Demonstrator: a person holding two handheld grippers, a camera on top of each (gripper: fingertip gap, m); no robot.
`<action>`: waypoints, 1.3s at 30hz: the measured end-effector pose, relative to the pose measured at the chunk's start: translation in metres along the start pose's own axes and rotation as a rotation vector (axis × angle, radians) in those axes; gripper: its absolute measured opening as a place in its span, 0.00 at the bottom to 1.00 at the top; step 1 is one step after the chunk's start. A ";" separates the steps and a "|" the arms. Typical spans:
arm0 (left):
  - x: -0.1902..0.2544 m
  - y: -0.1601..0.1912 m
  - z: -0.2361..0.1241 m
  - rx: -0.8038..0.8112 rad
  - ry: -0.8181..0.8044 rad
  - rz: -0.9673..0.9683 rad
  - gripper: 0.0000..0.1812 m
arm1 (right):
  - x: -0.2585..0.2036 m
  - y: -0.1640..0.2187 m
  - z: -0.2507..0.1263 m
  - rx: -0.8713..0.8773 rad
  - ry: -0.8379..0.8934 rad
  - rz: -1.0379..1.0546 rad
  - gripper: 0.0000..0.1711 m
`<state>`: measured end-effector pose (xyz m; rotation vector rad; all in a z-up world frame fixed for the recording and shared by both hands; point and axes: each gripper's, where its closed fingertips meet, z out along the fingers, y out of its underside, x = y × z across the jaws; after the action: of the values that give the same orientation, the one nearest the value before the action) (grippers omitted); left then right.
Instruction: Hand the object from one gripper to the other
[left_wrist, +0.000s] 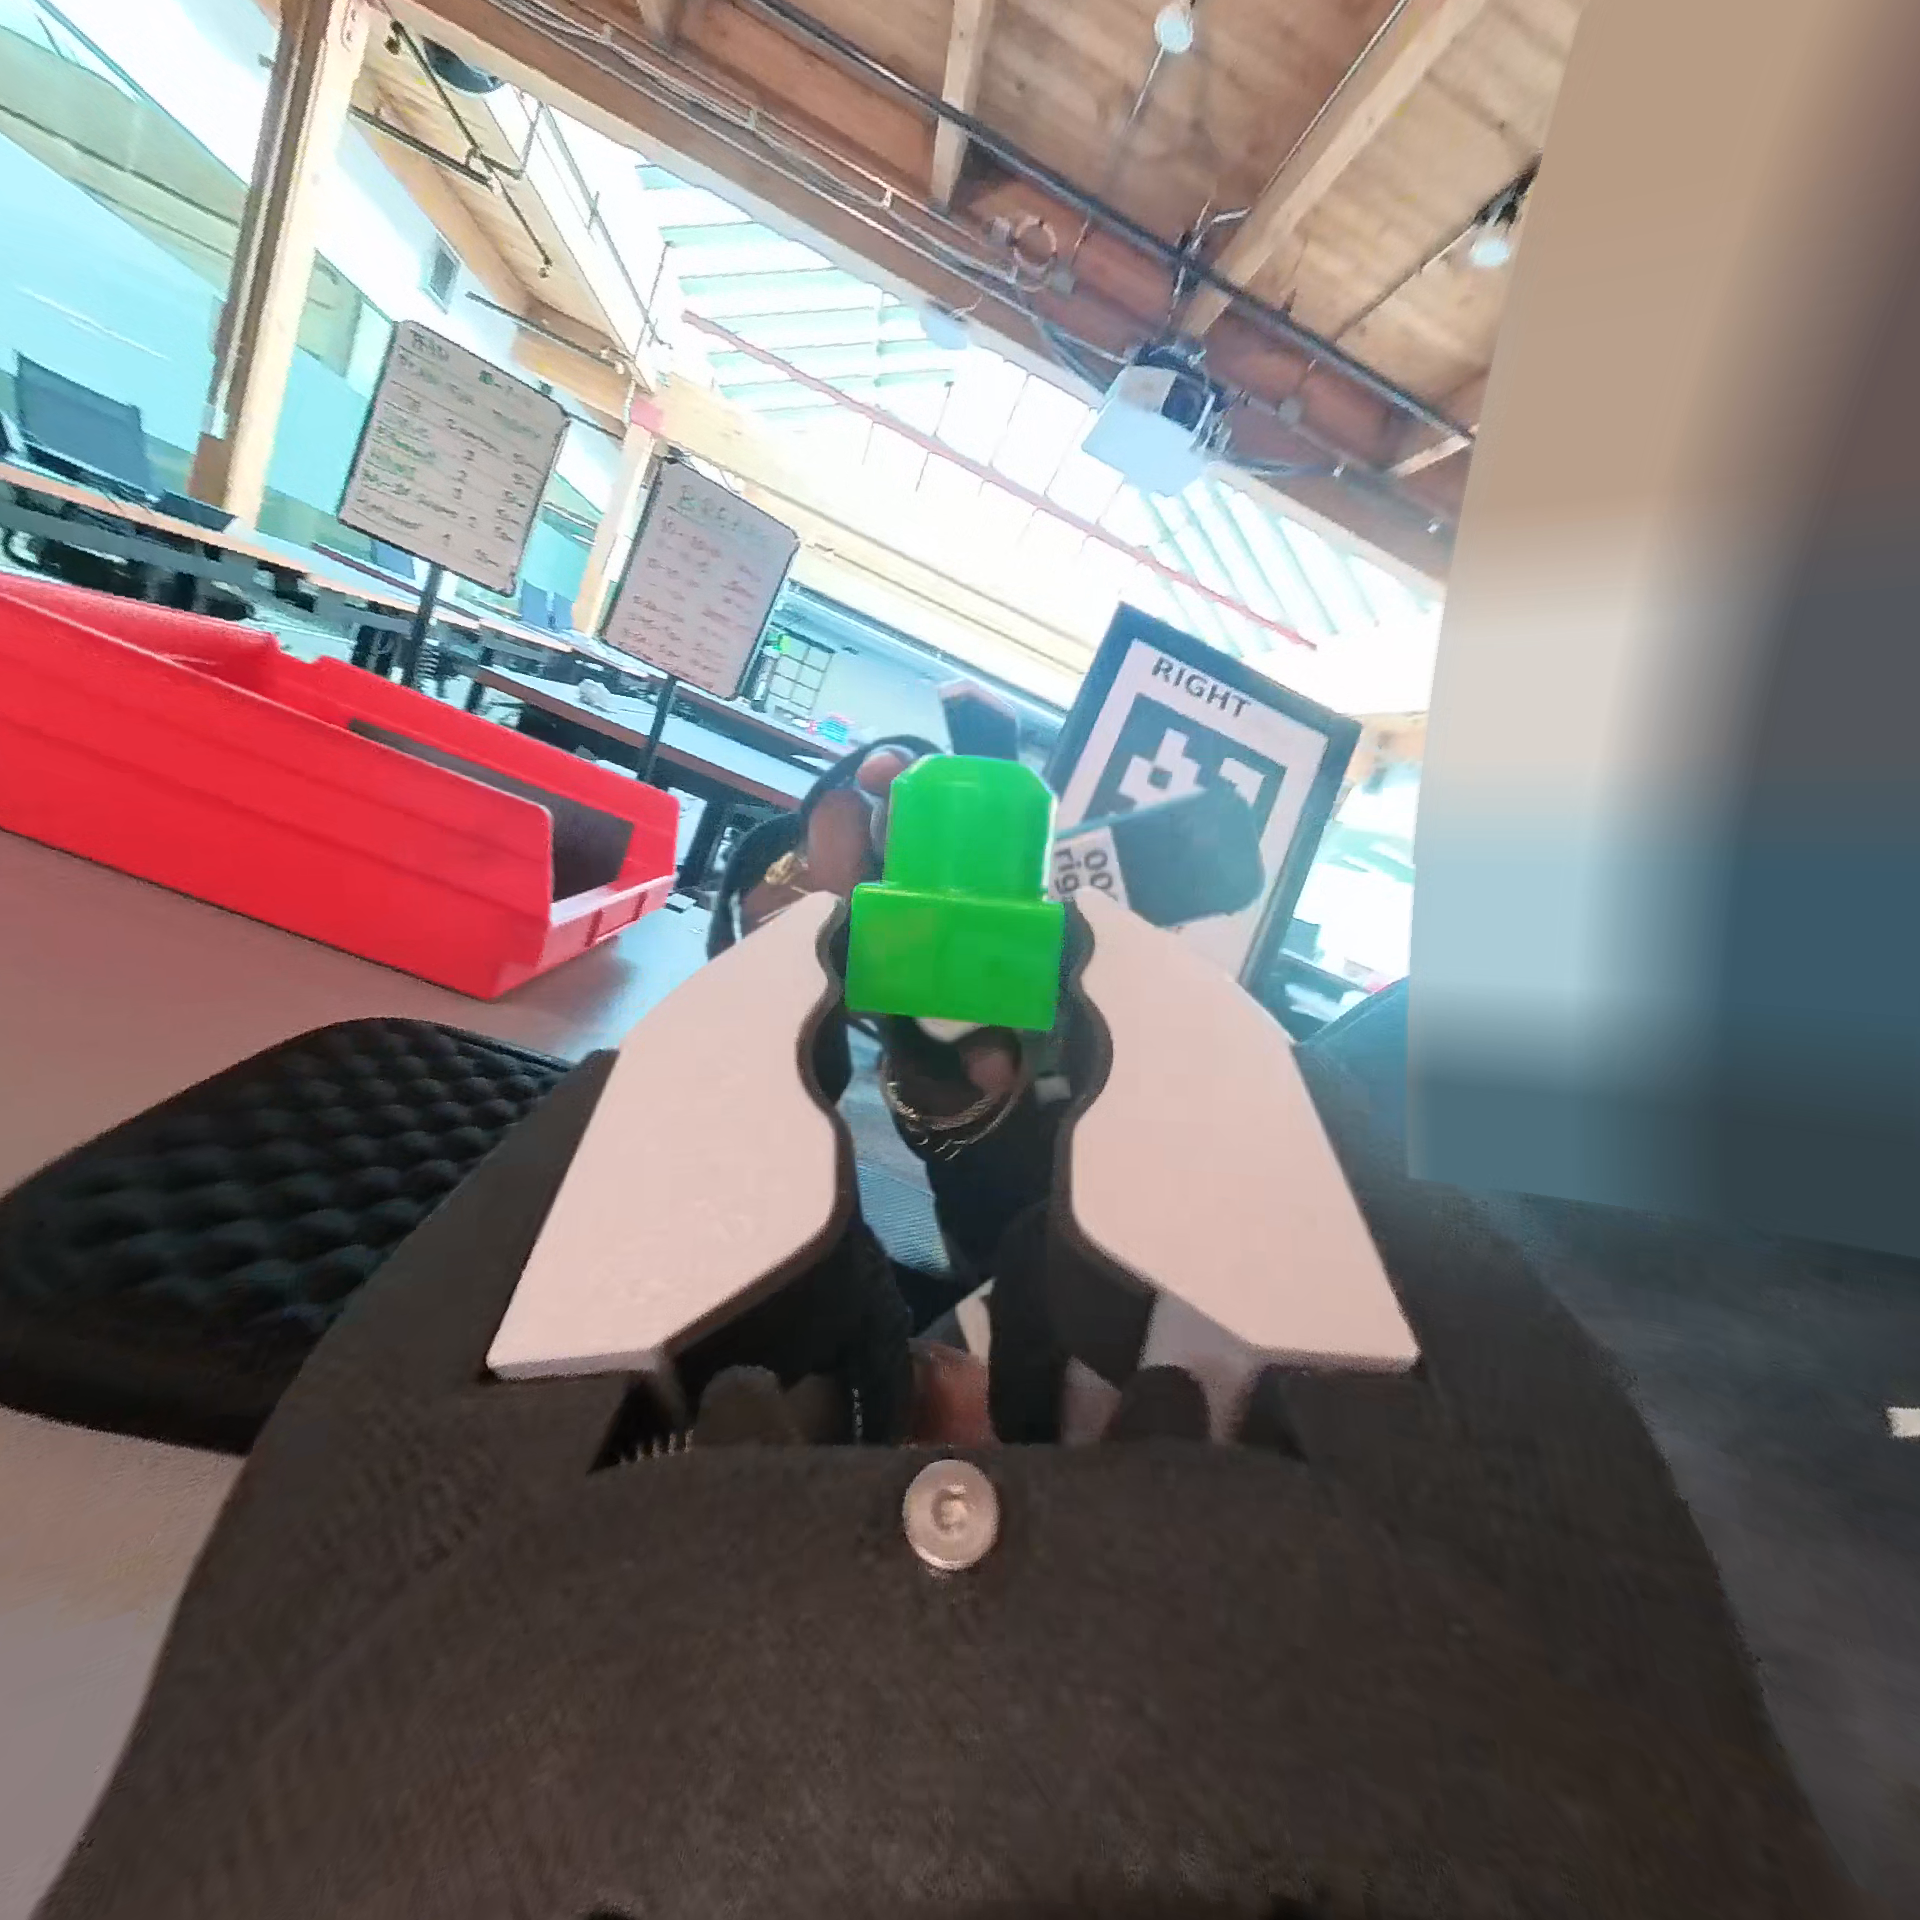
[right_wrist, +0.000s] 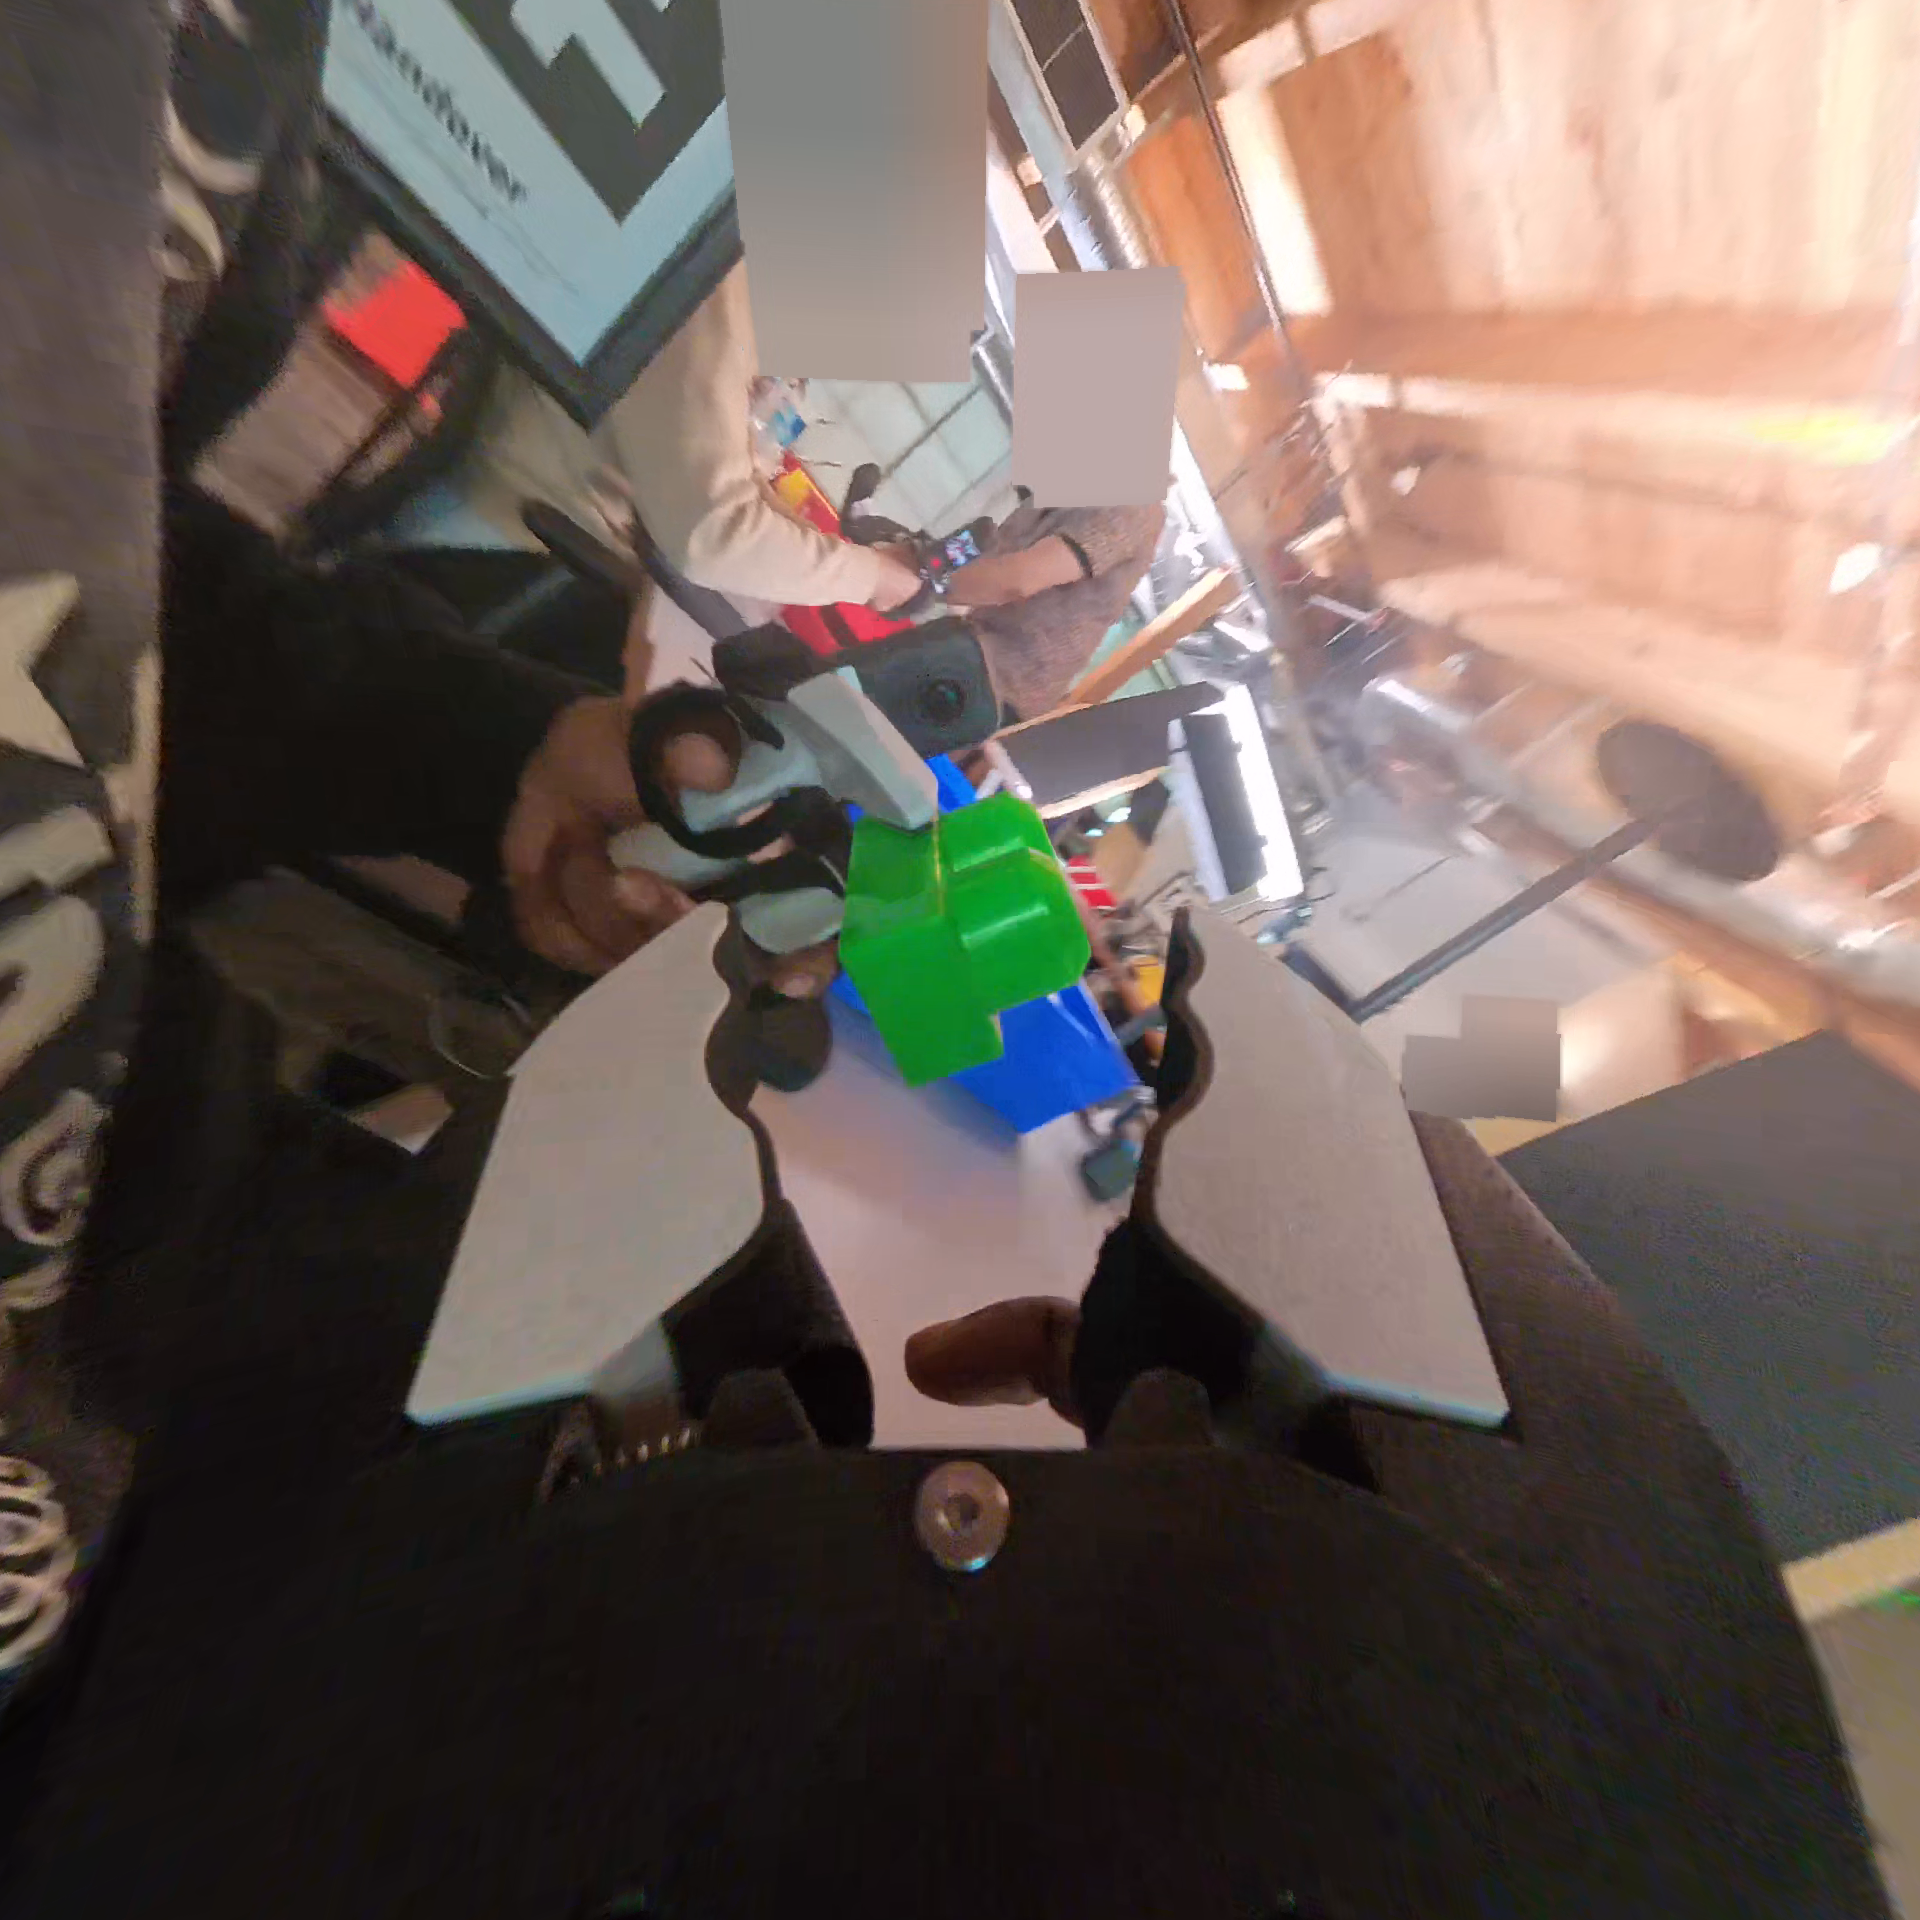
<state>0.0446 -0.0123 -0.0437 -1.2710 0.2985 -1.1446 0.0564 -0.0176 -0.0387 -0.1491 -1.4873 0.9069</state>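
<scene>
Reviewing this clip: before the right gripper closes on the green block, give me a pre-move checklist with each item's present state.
1. Left gripper clamped on green block: ok.
2. Right gripper open wide enough for the block: ok.
3. Block's free end between the right fingers: cannot tell; it sits at the tips, nearer the left one.
4. Free end exposed to grasp: ok.
5. Right fingers apart from the left gripper's fingers: cannot tell, depth unclear.
6. Red bin out of the way: ok.

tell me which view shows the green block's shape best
The right wrist view: the green block shows several faces, with its stepped form clear. The left wrist view shows it front-on, its lower part between the left gripper's fingers.
</scene>
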 end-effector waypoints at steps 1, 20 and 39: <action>0.001 0.000 0.001 0.002 0.007 -0.017 0.21 | 0.000 0.001 0.002 -0.018 0.020 -0.059 0.45; 0.008 0.011 0.002 -0.103 -0.128 0.675 0.32 | 0.001 0.014 0.004 -0.087 -0.066 0.356 0.28; 0.015 0.008 0.005 -0.073 -0.056 0.446 0.26 | -0.015 0.003 0.004 0.016 -0.177 0.455 0.29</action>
<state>0.0596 -0.0223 -0.0428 -1.2190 0.5555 -0.7214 0.0535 -0.0259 -0.0515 -0.4160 -1.6409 1.3231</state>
